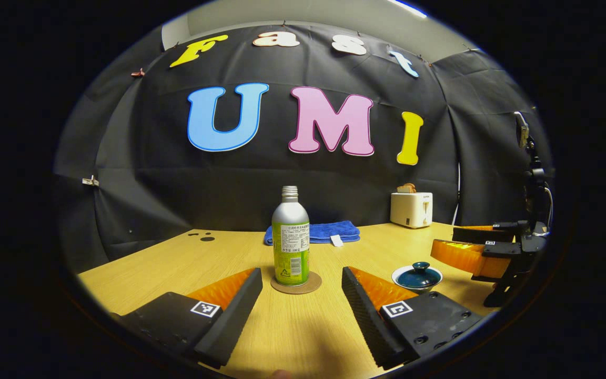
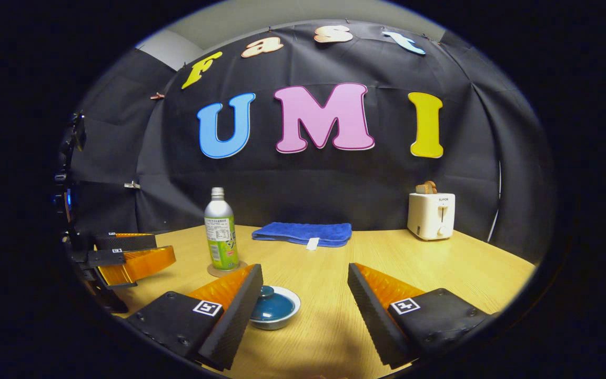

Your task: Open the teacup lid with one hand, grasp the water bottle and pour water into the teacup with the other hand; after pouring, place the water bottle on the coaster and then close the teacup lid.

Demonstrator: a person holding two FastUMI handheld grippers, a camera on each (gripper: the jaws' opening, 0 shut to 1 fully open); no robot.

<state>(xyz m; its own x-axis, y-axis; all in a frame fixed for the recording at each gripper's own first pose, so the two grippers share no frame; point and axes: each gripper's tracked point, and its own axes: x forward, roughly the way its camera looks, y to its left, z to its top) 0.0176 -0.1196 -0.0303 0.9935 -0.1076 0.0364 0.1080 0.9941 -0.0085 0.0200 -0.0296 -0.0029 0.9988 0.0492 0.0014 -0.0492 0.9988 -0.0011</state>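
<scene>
Silver water bottle upright on coaster

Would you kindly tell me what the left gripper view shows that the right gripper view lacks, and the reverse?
Left gripper view: the right gripper, open, at its right edge, dark spots on the far left of the table, and the teacup unobstructed. Right gripper view: the left gripper, open, at its left edge, and the teacup partly hidden. Both: the bottle on its coaster, the lidded teacup, the towel and the toaster.
</scene>
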